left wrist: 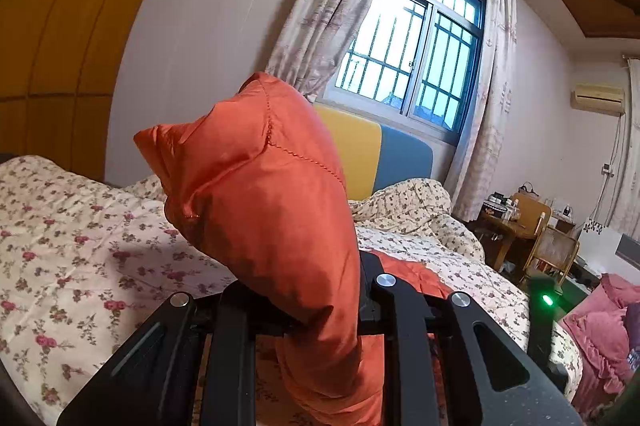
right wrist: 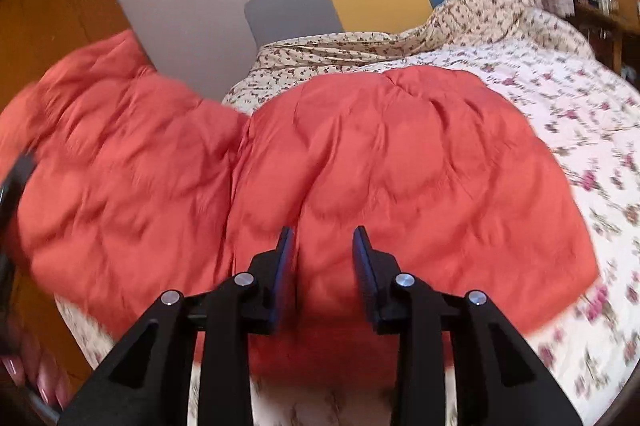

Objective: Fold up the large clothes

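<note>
Puffy orange quilted jacket (right wrist: 360,166) covers near half of floral bedspread (right wrist: 580,114); right strip open. Rumpled floral duvet (right wrist: 480,10) blocks headboard end.

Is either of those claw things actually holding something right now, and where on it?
The left gripper is clamped on the orange puffy jacket, on a lifted, stitched edge. The right gripper is open above it, holding nothing.

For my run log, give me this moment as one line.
left tool: shut on orange puffer jacket, lifting one part | right tool: open over jacket | jacket body: on floral bedspread
</note>
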Demonstrator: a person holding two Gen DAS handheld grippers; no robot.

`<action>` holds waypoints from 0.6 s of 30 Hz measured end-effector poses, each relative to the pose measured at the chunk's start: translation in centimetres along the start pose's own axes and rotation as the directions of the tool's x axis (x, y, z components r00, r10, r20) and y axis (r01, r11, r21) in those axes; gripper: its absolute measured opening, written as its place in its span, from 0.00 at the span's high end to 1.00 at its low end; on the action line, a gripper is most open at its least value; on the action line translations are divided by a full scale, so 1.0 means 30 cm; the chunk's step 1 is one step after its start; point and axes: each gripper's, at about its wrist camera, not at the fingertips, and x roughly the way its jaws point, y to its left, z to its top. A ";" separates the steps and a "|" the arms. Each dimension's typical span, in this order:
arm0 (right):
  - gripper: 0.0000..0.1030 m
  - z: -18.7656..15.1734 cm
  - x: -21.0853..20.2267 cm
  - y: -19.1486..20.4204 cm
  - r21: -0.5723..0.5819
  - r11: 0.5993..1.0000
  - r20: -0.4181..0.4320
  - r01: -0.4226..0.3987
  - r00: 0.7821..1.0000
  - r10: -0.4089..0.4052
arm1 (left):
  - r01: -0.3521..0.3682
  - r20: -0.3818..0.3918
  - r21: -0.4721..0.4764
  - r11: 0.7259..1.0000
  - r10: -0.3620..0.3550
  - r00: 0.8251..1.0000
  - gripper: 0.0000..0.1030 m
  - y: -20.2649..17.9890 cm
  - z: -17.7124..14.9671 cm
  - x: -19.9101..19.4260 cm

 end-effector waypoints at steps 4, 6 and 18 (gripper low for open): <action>0.71 -0.005 0.180 0.061 -0.137 0.987 -0.122 0.079 0.988 -0.096 | 0.011 -0.011 0.039 0.999 -0.010 1.000 0.81 -0.027 0.005 0.007; 0.70 -0.021 0.185 0.066 -0.170 0.981 -0.095 0.089 0.990 -0.107 | 0.020 -0.019 0.061 0.998 -0.019 1.000 0.81 -0.046 0.001 0.017; 0.69 -0.051 -0.191 -0.259 0.118 0.987 0.035 0.109 0.993 -0.114 | 0.102 -0.068 0.304 0.947 -0.085 0.994 0.81 -0.306 -0.054 0.111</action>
